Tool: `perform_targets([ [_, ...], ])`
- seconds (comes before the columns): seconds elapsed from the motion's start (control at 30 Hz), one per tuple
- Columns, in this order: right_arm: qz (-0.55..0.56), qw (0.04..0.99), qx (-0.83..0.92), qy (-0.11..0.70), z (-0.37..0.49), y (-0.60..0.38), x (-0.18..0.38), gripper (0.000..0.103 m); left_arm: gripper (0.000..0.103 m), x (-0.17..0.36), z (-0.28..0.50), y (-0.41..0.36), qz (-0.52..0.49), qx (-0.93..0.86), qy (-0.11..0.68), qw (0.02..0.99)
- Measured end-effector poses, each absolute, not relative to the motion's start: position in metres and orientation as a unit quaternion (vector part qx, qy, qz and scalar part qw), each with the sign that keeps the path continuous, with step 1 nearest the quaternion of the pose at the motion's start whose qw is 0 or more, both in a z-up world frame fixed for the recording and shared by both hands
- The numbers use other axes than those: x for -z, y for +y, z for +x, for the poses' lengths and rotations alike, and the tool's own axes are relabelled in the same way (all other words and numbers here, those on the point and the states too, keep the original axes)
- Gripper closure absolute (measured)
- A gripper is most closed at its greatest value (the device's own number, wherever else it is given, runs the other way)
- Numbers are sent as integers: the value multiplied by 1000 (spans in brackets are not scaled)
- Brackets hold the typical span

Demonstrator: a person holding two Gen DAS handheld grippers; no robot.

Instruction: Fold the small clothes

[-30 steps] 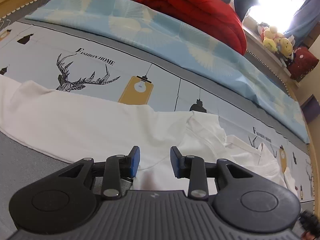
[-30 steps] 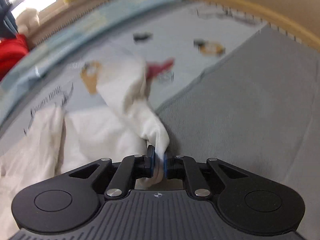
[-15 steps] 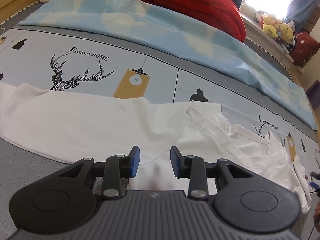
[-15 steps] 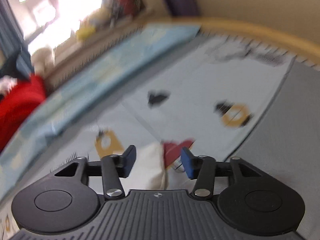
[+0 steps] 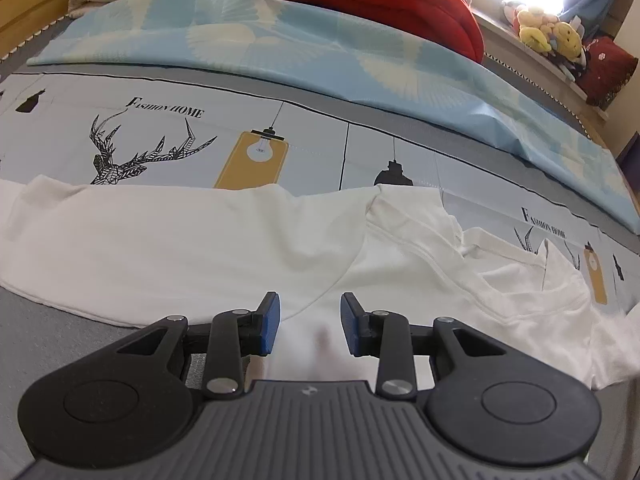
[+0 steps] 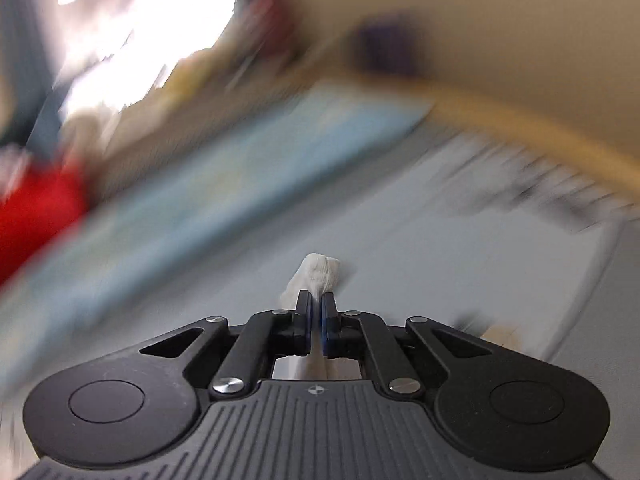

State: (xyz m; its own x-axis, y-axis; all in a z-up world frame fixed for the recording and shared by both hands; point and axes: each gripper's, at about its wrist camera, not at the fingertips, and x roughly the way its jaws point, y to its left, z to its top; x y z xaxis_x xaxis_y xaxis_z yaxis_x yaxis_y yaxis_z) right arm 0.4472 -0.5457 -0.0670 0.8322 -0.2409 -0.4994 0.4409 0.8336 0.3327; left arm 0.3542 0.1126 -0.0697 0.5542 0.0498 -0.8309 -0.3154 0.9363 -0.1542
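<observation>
Shirt (image 5: 192, 240), white, lies spread across the bed (image 5: 60, 344) on the printed sheet (image 5: 320, 148), reaching from 9 o'clock to 3 o'clock in your left view, with the 3 o'clock side bunched and rumpled. Your left tongs (image 5: 308, 322) stand wide over the near hem, gripping nothing. Your right tongs (image 6: 317, 312) are pinched tight on a tuft of white cloth (image 6: 318, 272); that view is too blurred to tell which part. I judge the folding barely begun: no crisp fold shows, and every fold is left.

Red quilt (image 5: 384, 4), plush toys (image 5: 548, 32), printed bedsheet (image 5: 312, 152)
</observation>
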Motion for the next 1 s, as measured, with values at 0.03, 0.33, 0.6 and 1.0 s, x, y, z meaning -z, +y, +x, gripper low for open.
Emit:
perform_targets([
  [0.03,227,926,232,192,434,-561,62,99,66,70,354,113,-142,-105,461,870],
  [0.33,238,836,415,268,393,-664,114,99,66,71,353,111,-124,-98,462,873],
  [0.6,200,808,480,276,361,-687,141,100,66,71,352,108,-120,-90,463,873],
  [1.0,182,813,470,291,328,-620,129,79,66,46,340,125,-153,-78,453,875],
])
